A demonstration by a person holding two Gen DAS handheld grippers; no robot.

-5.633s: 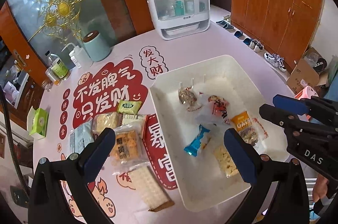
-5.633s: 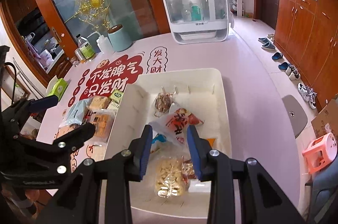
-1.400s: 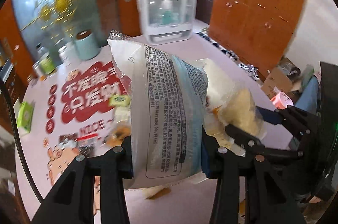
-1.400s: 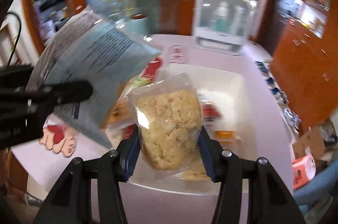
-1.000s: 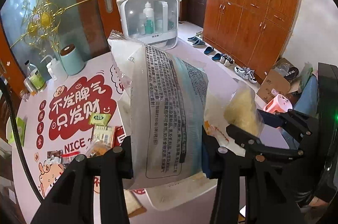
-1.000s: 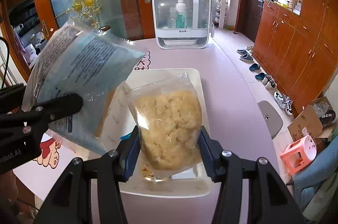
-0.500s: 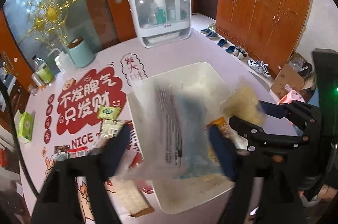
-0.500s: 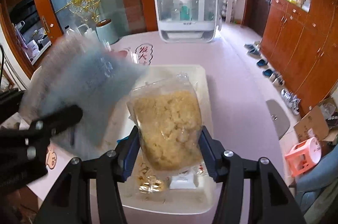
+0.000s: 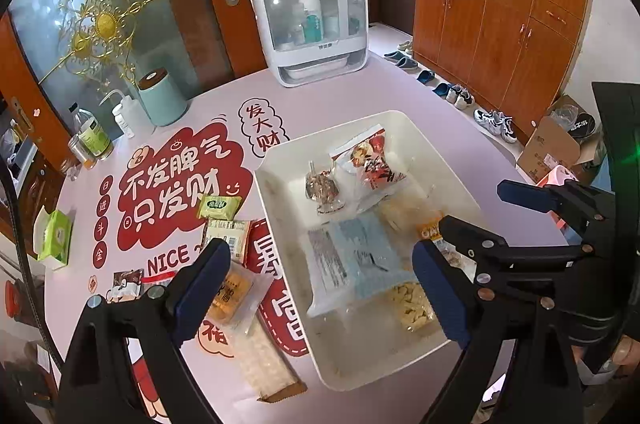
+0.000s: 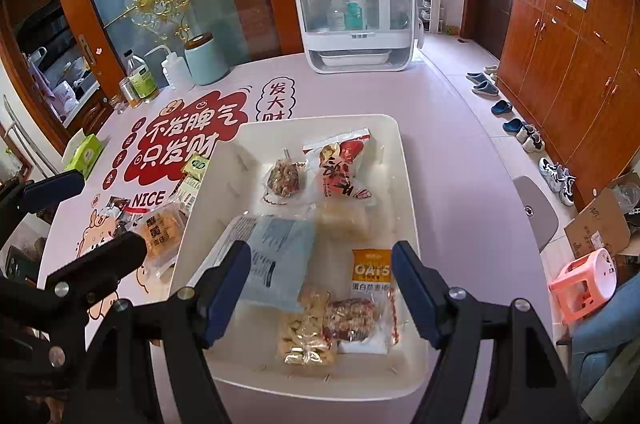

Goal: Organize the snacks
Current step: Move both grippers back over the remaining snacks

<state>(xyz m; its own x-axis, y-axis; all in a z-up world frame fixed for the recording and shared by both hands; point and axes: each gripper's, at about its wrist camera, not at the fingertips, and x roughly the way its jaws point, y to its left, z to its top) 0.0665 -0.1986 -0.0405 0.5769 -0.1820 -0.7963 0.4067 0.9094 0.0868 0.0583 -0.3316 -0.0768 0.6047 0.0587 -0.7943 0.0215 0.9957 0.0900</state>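
Observation:
A white bin (image 9: 408,121) (image 10: 408,183) sits on the pink table and holds several snack packs. A pale blue packet (image 9: 352,264) (image 10: 276,260) lies flat in it, beside a pale yellow crumb bag (image 10: 344,218). A red packet (image 10: 344,163) and an orange OATS pack (image 10: 371,270) also lie inside. My left gripper (image 9: 320,298) is open and empty above the bin's near left edge. My right gripper (image 10: 320,288) is open and empty above the bin's near end. Loose snacks (image 9: 226,236) lie on the table left of the bin.
A white dish cabinet (image 9: 312,23) stands at the far edge of the table. A teal canister (image 9: 160,99), bottles (image 9: 94,139) and a green tissue pack (image 9: 56,236) sit at the far left. A long wafer pack (image 9: 264,360) lies near the front edge.
Both grippers have opened. The pale blue packet left my left gripper and the yellow crumb bag left my right gripper; both now lie in the bin.

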